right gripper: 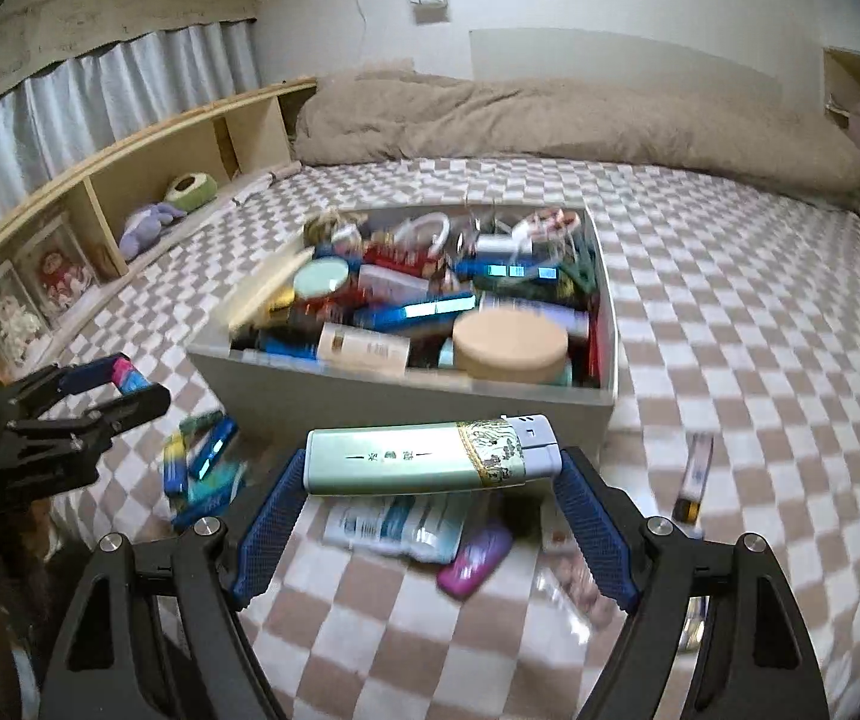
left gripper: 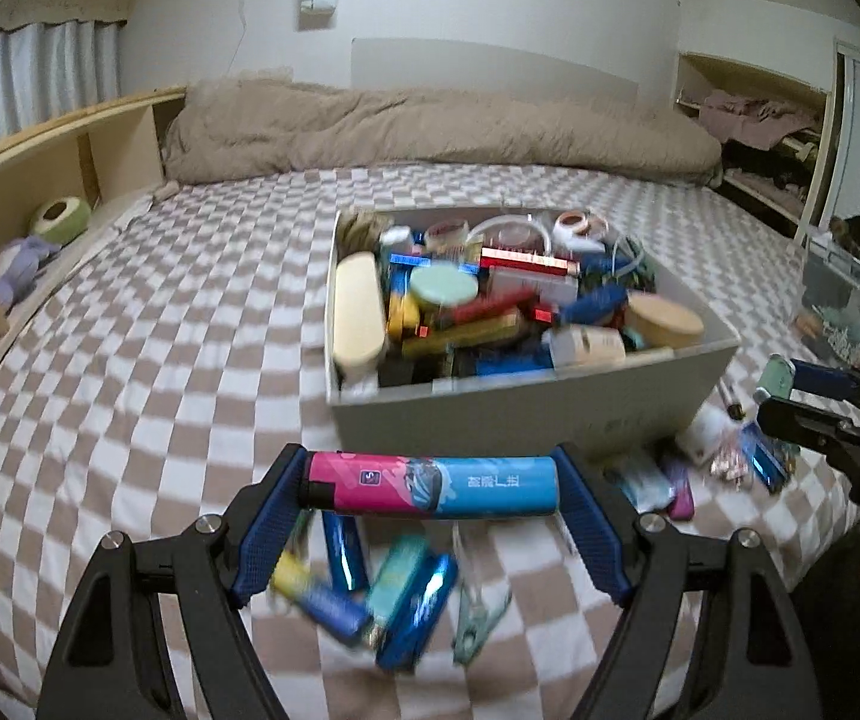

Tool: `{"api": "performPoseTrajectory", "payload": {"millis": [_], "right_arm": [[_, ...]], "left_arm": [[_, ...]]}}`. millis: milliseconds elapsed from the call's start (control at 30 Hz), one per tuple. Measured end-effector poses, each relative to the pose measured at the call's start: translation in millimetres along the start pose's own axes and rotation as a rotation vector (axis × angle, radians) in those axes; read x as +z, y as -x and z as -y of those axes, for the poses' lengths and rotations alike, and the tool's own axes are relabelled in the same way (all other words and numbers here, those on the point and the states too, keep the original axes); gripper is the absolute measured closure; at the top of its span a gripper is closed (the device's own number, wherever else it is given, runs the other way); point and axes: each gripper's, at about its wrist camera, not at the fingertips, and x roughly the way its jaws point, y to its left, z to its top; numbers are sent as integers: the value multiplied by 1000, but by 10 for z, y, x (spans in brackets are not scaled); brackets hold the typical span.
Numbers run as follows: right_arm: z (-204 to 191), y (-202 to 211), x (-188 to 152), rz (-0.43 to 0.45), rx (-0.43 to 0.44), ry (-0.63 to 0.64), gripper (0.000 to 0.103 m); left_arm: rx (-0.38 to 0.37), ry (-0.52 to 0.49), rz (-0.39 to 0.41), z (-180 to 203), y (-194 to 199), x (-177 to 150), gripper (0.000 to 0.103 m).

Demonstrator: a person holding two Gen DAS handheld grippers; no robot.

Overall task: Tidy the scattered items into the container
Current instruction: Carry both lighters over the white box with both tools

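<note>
My left gripper (left gripper: pixel 430 489) is shut on a pink and blue lighter (left gripper: pixel 430 487), held crosswise above the bed just before the white container (left gripper: pixel 520 414). My right gripper (right gripper: pixel 430 465) is shut on a pale green lighter (right gripper: pixel 424 462), held crosswise near the container's front wall (right gripper: pixel 418 405). The container is full of lighters, round tins and tape rolls. Several blue lighters (left gripper: pixel 370 594) and a green clip (left gripper: pixel 478 618) lie on the bed under the left gripper. A blue-white packet (right gripper: pixel 400 525) and a purple lighter (right gripper: pixel 473 559) lie under the right gripper.
The checkered bed sheet (left gripper: pixel 130 390) spreads left and behind the container. A rolled beige duvet (left gripper: pixel 430 126) lies at the back. A wooden shelf (left gripper: pixel 40 180) with soft toys runs along the left. A clear bin (left gripper: pixel 850 300) stands at the right. More small items (right gripper: pixel 694 474) lie right of the container.
</note>
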Motion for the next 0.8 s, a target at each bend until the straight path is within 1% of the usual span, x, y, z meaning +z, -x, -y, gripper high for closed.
{"api": "performPoseTrajectory", "payload": {"millis": [167,333,467,600,667,800], "right_arm": [[86,-134,450,6,30,0,20],[130,-464,979,-30,74,-28,20],[165,-856,1343,-98,103,-77,20],[208,-1329,1634,-179,128,-165,20],[204,-1542,1722,-212,124,-190,20],[246,-1929,1814,-270,77,-252,20]], "left_arm": [[-9,5,24,4,-130,196,22],[-21,0,29,3,-247,318,22],[-30,0,31,-27,-328,414,22],[-34,11,30,-85,-395,489,22],[-36,19,27,-127,-430,511,22],[-30,32,18,-214,-505,531,22]]}}
